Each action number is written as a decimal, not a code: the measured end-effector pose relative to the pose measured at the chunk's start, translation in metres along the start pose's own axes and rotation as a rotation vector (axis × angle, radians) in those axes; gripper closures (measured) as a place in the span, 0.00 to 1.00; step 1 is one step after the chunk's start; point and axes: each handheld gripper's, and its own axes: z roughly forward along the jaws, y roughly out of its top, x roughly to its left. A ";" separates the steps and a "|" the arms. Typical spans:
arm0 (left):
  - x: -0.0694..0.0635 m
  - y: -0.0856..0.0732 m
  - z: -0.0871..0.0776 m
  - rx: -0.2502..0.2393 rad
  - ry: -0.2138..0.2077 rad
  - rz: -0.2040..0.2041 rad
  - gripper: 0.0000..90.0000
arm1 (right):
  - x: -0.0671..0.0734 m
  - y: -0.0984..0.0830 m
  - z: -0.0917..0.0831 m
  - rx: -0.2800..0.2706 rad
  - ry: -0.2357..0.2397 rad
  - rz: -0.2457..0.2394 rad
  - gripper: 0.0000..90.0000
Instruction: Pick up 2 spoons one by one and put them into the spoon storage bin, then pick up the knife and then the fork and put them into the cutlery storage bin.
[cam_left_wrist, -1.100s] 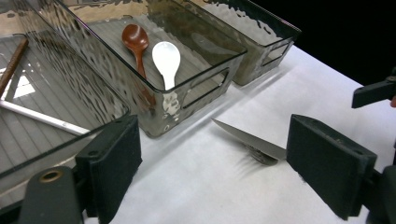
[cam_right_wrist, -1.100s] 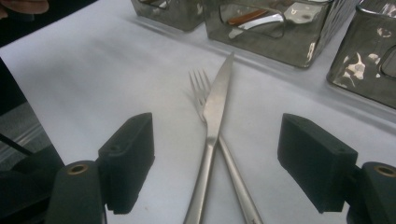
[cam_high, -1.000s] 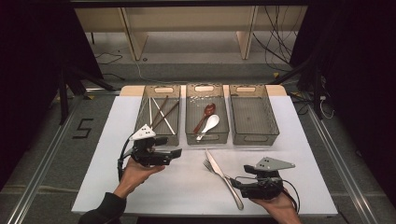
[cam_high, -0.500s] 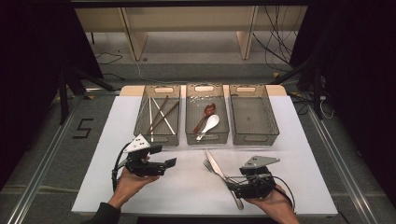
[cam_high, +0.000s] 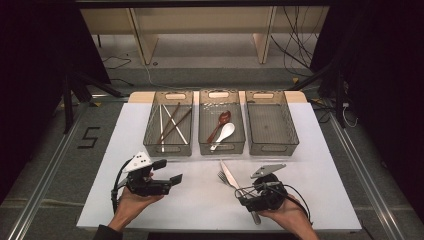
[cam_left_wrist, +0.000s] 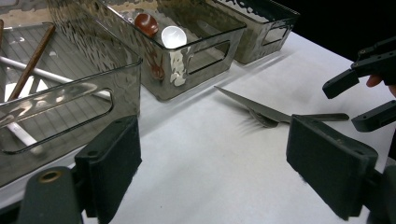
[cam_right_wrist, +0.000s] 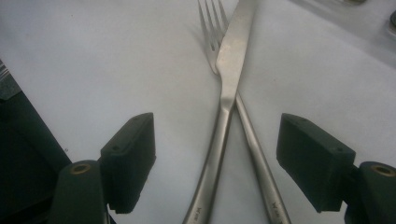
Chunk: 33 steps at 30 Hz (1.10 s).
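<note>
A steel knife (cam_high: 229, 173) lies across a fork (cam_high: 223, 177) on the white table (cam_high: 200, 210), just in front of the middle bin. My right gripper (cam_high: 243, 196) sits low over their handle ends. In the right gripper view it (cam_right_wrist: 217, 163) is open, with the knife (cam_right_wrist: 229, 70) and fork (cam_right_wrist: 208, 28) handles between the pads, untouched. My left gripper (cam_high: 168, 171) is open and empty at the front left, pointing right. In its own view it (cam_left_wrist: 219, 172) faces the knife (cam_left_wrist: 252, 106) and the right gripper (cam_left_wrist: 359, 98).
Three clear bins stand in a row behind the cutlery. The left bin (cam_high: 168, 150) holds chopsticks (cam_high: 172, 125). A brown spoon (cam_high: 224, 117) and a white spoon (cam_high: 226, 131) lie in the middle bin (cam_high: 221, 147). The right bin (cam_high: 271, 125) holds nothing.
Both hands have drawn back toward the near edge of the table and sunk a little. The right gripper has shifted left onto the knife and fork handles.
</note>
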 end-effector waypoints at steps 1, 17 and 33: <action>0.000 -0.001 0.000 0.000 0.003 0.004 0.19 | 0.000 0.000 0.000 0.001 0.001 -0.001 0.32; -0.003 -0.007 -0.005 -0.030 0.002 0.024 0.18 | -0.002 0.004 0.010 0.080 -0.018 0.009 0.34; -0.004 -0.010 -0.009 -0.046 0.014 0.044 0.18 | 0.007 0.017 0.023 0.216 -0.038 -0.054 0.55</action>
